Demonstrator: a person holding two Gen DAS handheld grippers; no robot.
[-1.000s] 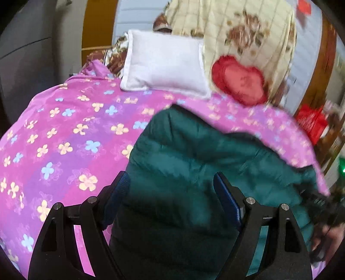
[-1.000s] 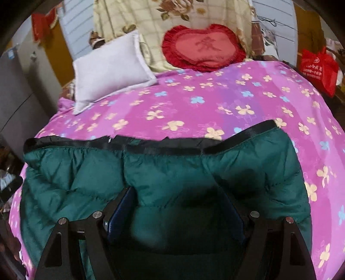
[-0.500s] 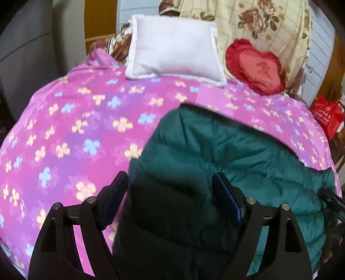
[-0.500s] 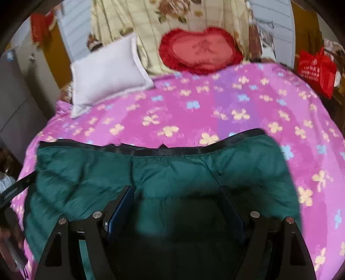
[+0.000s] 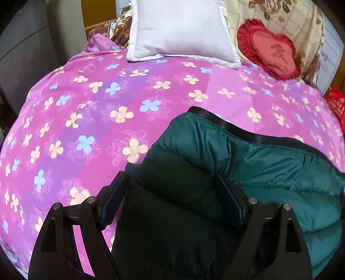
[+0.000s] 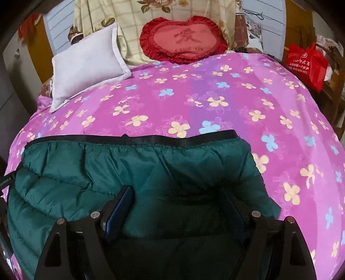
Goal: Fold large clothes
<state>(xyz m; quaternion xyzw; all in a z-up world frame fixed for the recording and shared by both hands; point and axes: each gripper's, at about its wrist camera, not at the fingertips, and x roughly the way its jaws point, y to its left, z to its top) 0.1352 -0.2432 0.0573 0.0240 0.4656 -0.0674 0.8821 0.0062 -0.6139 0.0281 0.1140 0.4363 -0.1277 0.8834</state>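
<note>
A dark green puffer jacket [image 5: 269,163] lies on the pink flowered bedspread [image 5: 86,107], its black hem [image 6: 140,140] toward the pillows. My left gripper [image 5: 172,193] hovers close over the jacket's left end. Its jaws stand wide and are opening further. Shadowed padding lies between the fingers, and the pads do not press on it. My right gripper [image 6: 179,211] hangs wide open over the jacket's [image 6: 97,168] right half, with fabric in its shadow between the fingers. Whether the fingertips touch the fabric is hidden.
A white pillow [image 5: 181,32] and a red heart cushion [image 6: 183,41] lean at the head of the bed against a cream floral cover [image 6: 129,17]. A red bag [image 6: 306,64] stands past the bed's right side. A grey cabinet [image 5: 25,47] is on the left.
Both grippers have tipped down and come closer to the jacket. The shadow on the fabric between the fingers has grown darker. The jacket has stayed where it lay on the bedspread.
</note>
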